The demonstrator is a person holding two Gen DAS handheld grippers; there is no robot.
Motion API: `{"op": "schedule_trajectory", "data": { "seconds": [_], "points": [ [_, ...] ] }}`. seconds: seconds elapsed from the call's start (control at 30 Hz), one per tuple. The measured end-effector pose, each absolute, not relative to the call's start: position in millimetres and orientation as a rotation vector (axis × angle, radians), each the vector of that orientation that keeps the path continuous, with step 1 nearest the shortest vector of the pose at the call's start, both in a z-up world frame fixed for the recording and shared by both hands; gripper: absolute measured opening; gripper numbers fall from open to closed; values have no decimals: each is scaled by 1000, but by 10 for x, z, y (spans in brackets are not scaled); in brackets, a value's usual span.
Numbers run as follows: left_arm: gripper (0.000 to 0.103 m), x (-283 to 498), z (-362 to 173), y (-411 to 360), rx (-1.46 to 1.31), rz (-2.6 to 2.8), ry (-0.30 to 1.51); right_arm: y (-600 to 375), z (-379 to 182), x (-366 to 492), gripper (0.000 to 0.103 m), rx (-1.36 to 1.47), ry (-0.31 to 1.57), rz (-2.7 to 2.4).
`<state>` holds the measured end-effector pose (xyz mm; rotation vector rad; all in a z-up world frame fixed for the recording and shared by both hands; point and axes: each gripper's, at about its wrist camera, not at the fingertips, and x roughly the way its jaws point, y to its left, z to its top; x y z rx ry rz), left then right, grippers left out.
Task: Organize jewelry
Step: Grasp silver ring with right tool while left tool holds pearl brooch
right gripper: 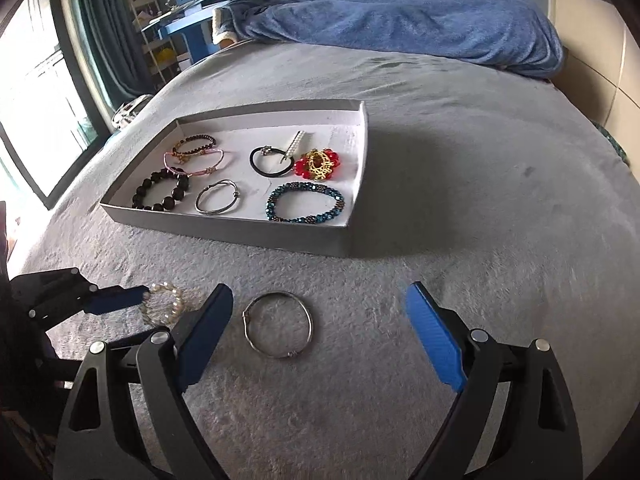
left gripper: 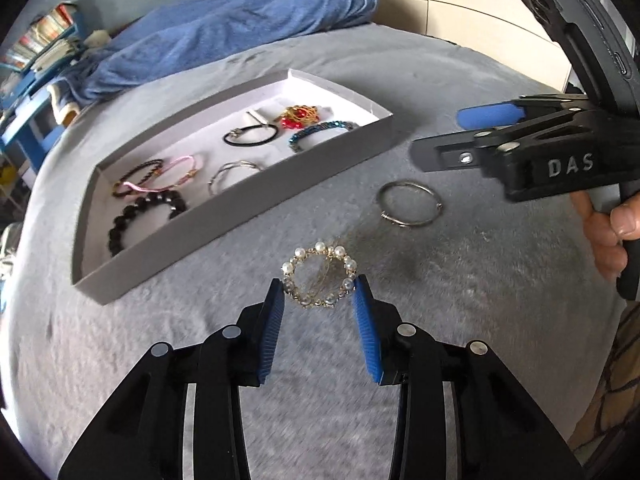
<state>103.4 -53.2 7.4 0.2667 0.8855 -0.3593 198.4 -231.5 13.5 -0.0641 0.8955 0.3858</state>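
1. Bed [right gripper: 460,208], grey plush cover, fuzzy nap, fills both views; wide bare stretch on its right side and near edge, lots of room to move there.
2. Blue blanket [right gripper: 400,16], soft terry, bunched along the bed's far edge.
3. Tray [right gripper: 224,232], shallow grey cardboard box, white inside, straight low walls, sits mid-bed toward the left side; open cover between its near wall and the grippers.
4. In the tray: black bead bracelet [right gripper: 162,192] at near-left corner, pink cord bracelet [right gripper: 196,162] and dark thin bead bracelet [right gripper: 195,144] behind it, silver bangle [right gripper: 218,197] mid-near, black hair tie [right gripper: 270,162], pearl clip [right gripper: 294,142], red-gold beaded piece [right gripper: 318,165], teal bead bracelet [right gripper: 306,202] by the right wall.
5. Right gripper [right gripper: 320,328], black frame, blue ribbed pads, spread wide and holding nothing; loose metal bangle [right gripper: 278,324], thin round wire, lies flat on the cover between the pads, nearer the left one, not touched.
6. Left gripper [left gripper: 319,294], narrowed part-way, pads [left gripper: 362,300] pinch the pearl bracelet [left gripper: 318,274], round pearls on gold wire, just before the tray's near wall.
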Motion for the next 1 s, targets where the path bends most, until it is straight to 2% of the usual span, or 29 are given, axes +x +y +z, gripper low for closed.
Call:
{"op": "schedule_trajectory", "data": {
  "seconds": [0.27,0.63,0.93,1.0],
  "points": [
    [37,902,315,-312,244,-308,854,-2339,346,1813,89,-59,864,360],
    [37,732,541,-52,194,-215,852,-2275,75,1767,89,-63,886,431],
    [37,885,241,9,170,-269,880,-2107,-192,1828,88,-136,870,436],
    [37,937,196,51,151,-273,886,-2128,-273,1855,85,-122,880,434]
  ]
}}
